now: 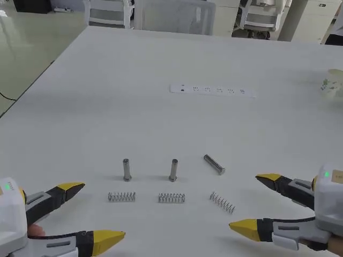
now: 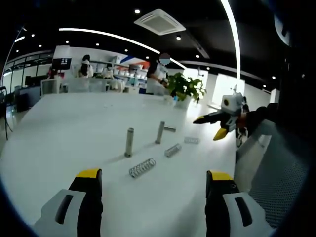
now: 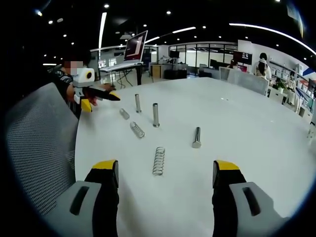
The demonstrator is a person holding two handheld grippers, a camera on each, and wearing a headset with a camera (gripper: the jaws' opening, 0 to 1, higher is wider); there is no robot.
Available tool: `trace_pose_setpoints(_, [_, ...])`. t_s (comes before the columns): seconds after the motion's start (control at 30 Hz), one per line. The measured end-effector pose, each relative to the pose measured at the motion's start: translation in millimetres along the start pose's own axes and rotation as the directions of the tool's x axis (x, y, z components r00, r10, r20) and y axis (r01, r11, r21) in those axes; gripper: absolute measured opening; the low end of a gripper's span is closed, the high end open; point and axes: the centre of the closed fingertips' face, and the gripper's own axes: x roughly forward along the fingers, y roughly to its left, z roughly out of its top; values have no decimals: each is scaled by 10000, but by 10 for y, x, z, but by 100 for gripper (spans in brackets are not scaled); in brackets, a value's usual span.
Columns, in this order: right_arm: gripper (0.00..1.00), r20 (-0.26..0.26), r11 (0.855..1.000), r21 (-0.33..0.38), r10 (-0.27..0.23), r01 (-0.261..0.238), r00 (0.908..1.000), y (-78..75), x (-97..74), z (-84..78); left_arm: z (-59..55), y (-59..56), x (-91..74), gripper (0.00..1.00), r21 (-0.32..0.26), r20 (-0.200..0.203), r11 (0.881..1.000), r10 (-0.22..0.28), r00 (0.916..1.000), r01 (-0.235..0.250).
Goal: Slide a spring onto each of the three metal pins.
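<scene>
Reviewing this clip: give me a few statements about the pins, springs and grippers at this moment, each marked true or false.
1. All three pins stand upright. False: the left silver metal pin and middle pin stand, but the right pin lies on its side.
2. No spring sits on a pin yet. True: the left coiled wire spring, middle spring and right spring lie on the white table.
3. One gripper grips a spring. False: the left gripper and right gripper are both open and empty.
4. A white power strip lies beyond the pins. True.
</scene>
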Motion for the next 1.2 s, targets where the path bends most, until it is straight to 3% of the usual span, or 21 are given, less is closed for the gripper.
trace_pose_setpoints(0.83, [77, -17, 9999, 97, -136, 136, 9999, -50, -17, 15, -6, 0, 4, 83, -19, 4, 10000, -13, 10000, 13])
trace_pose_setpoints(1.2, [76, -115, 9987, -505, -60, 54, 9999, -233, 25, 294, 77, -36, 17, 83, 94, 206, 9999, -109, 9997, 108])
